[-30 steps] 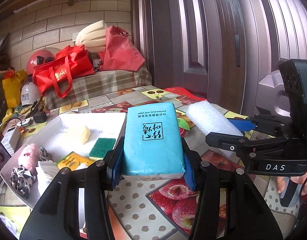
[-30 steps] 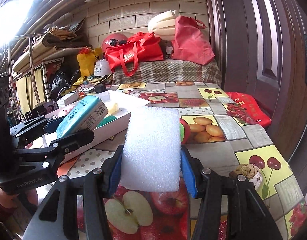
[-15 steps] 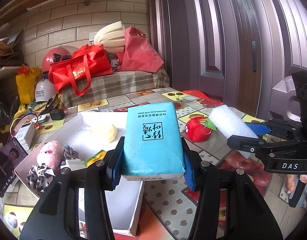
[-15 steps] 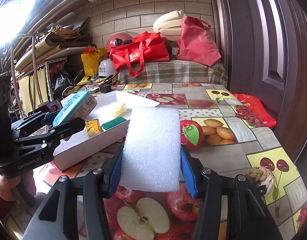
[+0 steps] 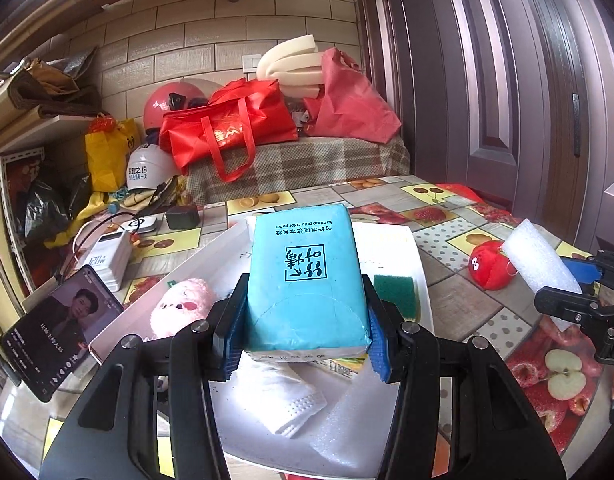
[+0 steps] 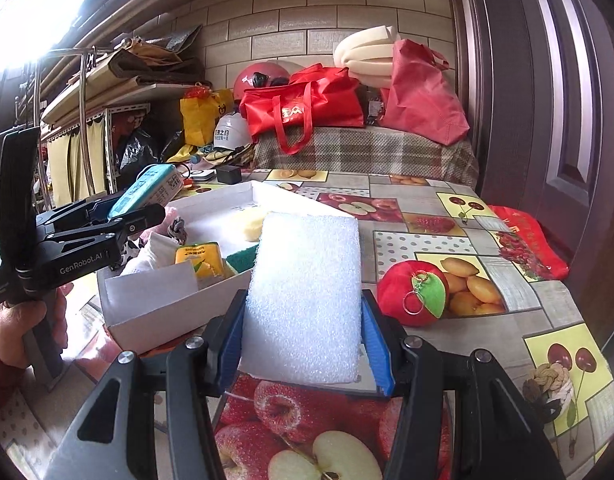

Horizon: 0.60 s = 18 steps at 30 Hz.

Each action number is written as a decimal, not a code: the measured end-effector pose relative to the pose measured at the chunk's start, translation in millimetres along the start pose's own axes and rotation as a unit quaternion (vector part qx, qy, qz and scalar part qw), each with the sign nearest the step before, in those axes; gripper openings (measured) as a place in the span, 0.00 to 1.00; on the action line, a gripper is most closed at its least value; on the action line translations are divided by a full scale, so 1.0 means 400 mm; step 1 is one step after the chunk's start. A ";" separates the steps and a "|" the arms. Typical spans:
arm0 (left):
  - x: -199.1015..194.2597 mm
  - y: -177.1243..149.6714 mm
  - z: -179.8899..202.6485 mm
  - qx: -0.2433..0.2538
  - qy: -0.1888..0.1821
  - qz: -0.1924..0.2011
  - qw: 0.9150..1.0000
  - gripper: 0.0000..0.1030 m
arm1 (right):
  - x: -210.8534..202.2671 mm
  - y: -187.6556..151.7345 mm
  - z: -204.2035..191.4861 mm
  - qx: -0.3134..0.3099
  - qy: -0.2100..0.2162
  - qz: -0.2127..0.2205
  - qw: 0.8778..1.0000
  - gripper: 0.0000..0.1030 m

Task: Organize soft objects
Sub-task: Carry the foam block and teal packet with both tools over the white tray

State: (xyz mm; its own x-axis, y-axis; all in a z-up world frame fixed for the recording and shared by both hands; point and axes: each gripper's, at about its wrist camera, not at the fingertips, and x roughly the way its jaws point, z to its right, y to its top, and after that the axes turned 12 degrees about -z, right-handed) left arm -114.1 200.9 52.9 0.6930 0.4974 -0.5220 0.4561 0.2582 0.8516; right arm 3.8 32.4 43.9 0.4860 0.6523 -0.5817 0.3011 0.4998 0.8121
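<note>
My left gripper [image 5: 303, 332] is shut on a blue tissue pack [image 5: 305, 280] and holds it over the white box [image 5: 421, 264]. From the right wrist view the pack [image 6: 147, 190] hangs above the box's left side [image 6: 159, 312]. My right gripper [image 6: 303, 344] is shut on a white foam block [image 6: 307, 300], just right of the box above the table; the block also shows in the left wrist view [image 5: 541, 256]. In the box lie a pink plush [image 5: 183, 306], a green scrub pad [image 5: 395, 288], a yellow sponge [image 6: 251, 224], a yellow packet [image 6: 201, 260] and a white cloth [image 5: 285, 398].
A red plush apple [image 6: 415, 296] lies on the fruit-print tablecloth right of the box. A knotted rope toy [image 6: 551, 384] sits at the table's right edge. A phone [image 5: 59, 332] and a white charger [image 5: 107, 258] stand left of the box. Red bags [image 5: 227, 128] are at the back.
My left gripper has carried the tissue pack left, from beside the box to over it. My right gripper has held the foam block and drifted slightly toward the box.
</note>
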 end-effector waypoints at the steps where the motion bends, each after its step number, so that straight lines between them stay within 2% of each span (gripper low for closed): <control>1: 0.003 0.001 -0.009 -0.005 0.001 -0.002 1.000 0.48 | 0.006 0.004 -0.004 -0.001 0.000 0.000 1.000 0.52; 18: 0.052 0.020 -0.078 -0.026 0.030 -0.020 0.999 0.49 | 0.150 0.117 -0.093 0.010 0.028 -0.003 1.000 0.52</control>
State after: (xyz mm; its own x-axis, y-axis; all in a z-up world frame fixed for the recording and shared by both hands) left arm -113.5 239.2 50.3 0.6389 0.5338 -0.5540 0.4522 0.3220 0.8318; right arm 16.6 115.9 45.3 0.4376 0.6807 -0.5875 0.3196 0.4930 0.8092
